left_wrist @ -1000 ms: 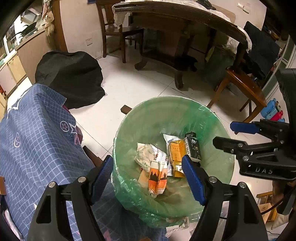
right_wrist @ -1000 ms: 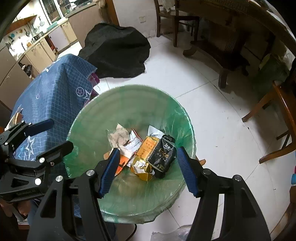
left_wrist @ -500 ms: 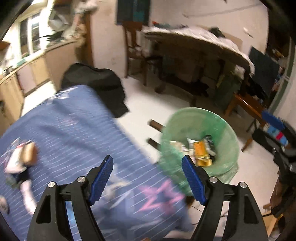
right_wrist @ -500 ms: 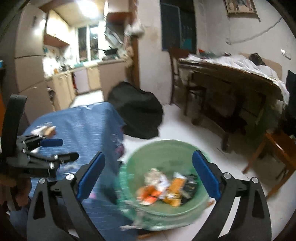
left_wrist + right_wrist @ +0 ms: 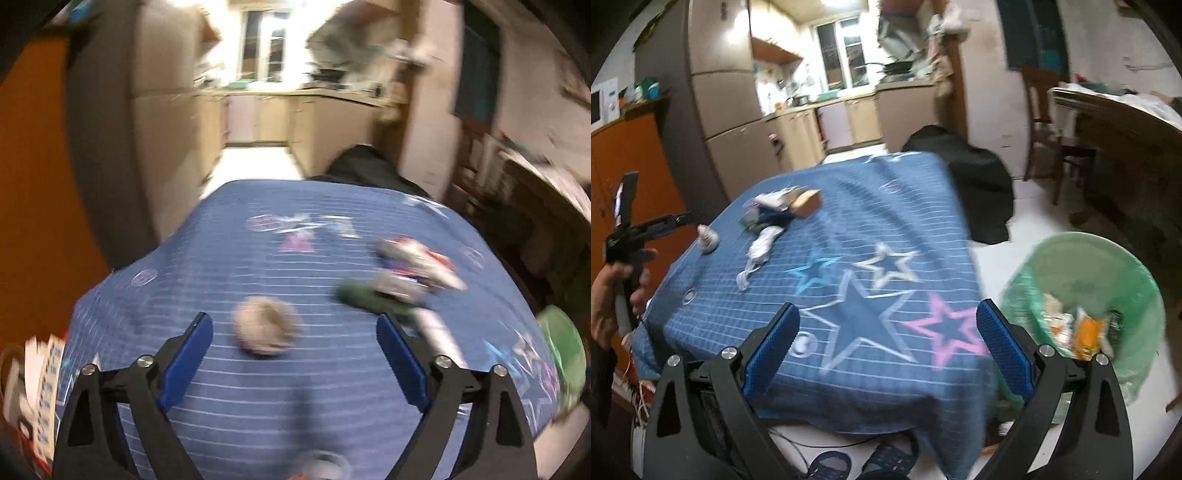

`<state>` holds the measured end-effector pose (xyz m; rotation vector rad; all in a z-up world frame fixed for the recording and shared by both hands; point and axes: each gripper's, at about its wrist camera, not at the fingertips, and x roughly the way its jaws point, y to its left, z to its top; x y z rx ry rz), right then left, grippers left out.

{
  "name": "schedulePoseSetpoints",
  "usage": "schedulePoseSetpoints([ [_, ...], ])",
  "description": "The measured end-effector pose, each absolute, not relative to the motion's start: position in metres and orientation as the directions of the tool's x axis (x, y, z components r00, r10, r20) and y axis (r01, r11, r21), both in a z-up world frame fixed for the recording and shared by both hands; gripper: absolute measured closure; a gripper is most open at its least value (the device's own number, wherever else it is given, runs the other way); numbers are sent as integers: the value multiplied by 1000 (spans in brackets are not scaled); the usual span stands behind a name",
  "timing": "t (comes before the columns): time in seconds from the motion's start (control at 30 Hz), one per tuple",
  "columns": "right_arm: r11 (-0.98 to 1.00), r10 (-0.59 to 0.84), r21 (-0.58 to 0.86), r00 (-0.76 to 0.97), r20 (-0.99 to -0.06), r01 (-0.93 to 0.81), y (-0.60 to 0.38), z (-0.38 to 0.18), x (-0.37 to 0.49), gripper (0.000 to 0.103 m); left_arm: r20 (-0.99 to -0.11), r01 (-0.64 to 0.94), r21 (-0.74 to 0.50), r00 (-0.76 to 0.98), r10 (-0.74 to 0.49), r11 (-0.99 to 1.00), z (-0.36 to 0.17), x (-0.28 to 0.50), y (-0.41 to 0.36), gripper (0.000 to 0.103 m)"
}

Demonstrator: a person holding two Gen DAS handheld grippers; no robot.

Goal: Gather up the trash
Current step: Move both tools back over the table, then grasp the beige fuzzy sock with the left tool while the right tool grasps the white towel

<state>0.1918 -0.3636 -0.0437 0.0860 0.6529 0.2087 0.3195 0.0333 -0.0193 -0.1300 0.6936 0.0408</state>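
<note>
Trash lay scattered on the blue star-print cloth over the table: a crumpled beige wad, a heap of wrappers and a white twisted scrap. Your left gripper hung over the wad, its fingers opening wide with nothing between them. Your right gripper stood spread and empty above the cloth's near edge, the green-lined bin with wrappers in it beside the table.

No readable text

The packets in the green-lined bin and the wrappers on the blue star-print cloth carry printing, but blur leaves no word, brand or number legible.
</note>
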Motion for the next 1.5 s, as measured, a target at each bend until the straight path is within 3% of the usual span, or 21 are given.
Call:
schedulePoseSetpoints([
  [0.07, 970, 242, 144, 759, -604, -194, -348, -45, 198, 10, -661, -100, -150, 750, -24, 984, -28, 331, 58, 7],
  [0.37, 919, 383, 195, 660, -646, -343, -270, -48, 245, 10, -742, -86, -107, 670, -23, 991, -68, 382, 62, 8],
  [0.43, 900, 422, 220, 631, -651, -375, -253, -50, 260, 10, -746, -68, -96, 665, -27, 993, -74, 387, 59, 16],
  [0.47, 895, 433, 228, 621, -653, -384, -247, -50, 267, 10, -752, -59, -89, 658, -29, 994, -76, 388, 57, 35],
  [0.57, 870, 478, 269, 576, -663, -413, -226, -54, 291, 23, -746, -33, -89, 664, -45, 995, -86, 379, 47, 52],
  [0.63, 863, 490, 287, 548, -678, -417, -211, -59, 308, 32, -742, -24, -72, 669, -38, 997, -88, 375, 41, 53],
  [1.1, 929, 302, 99, 578, -758, -357, -167, -79, 349, 60, -740, -24, -98, 670, -56, 995, -92, 370, 40, 54],
  [1.2, 931, 284, 73, 586, -759, -357, -163, -79, 344, 76, -739, -27, -95, 671, -53, 995, -92, 369, 38, 54],
  [1.5, 928, 323, 108, 625, -711, -356, -177, -68, 320, 78, -726, -5, -103, 683, -72, 995, -86, 354, 26, 55],
])
